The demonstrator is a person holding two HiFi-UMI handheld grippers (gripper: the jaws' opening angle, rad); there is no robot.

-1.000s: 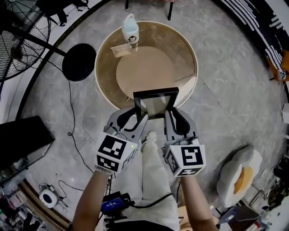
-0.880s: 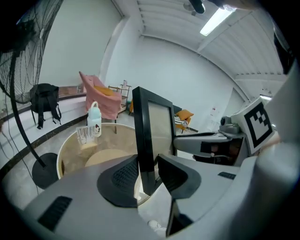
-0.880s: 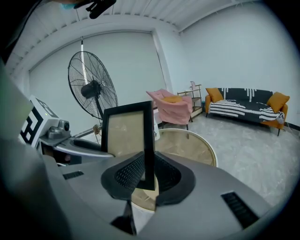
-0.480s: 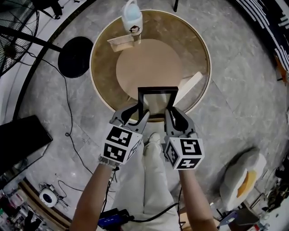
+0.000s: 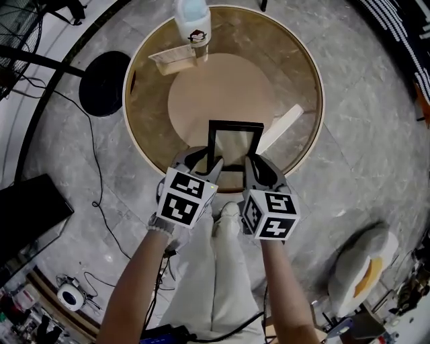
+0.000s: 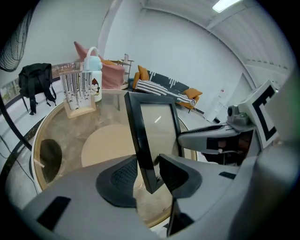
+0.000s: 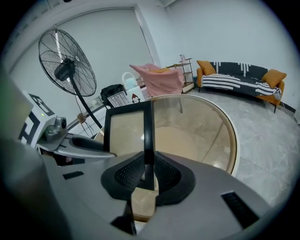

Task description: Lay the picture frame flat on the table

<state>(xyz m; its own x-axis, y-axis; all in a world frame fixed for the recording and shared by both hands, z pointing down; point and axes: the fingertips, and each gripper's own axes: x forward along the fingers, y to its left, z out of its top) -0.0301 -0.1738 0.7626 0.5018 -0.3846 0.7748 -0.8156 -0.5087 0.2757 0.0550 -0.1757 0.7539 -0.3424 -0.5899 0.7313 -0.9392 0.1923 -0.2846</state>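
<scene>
The black picture frame (image 5: 235, 144) with a pale glass front stands nearly upright over the near part of the round table (image 5: 295, 67). Each gripper has one of its lower corners. My left gripper (image 5: 201, 161) has just been opening its jaws. The frame's left edge (image 6: 140, 140) still runs between the pads, with a slim gap on one side. My right gripper (image 5: 259, 168) is shut on the frame's right edge (image 7: 148, 136), both pads pressed against it. In the two gripper views the frame's bottom corners hang just above the table's near rim.
A pale blue bottle (image 5: 192, 17) and a striped card holder (image 5: 173, 59) stand at the table's far side. A white strip (image 5: 279, 127) lies right of the frame. A fan's black base (image 5: 104, 84) sits on the floor at left, and a cushion (image 5: 359, 259) at right.
Both grippers have come down with the frame, from above the table's near edge to just over its surface. The frame now stands steeper and closer to the tabletop.
</scene>
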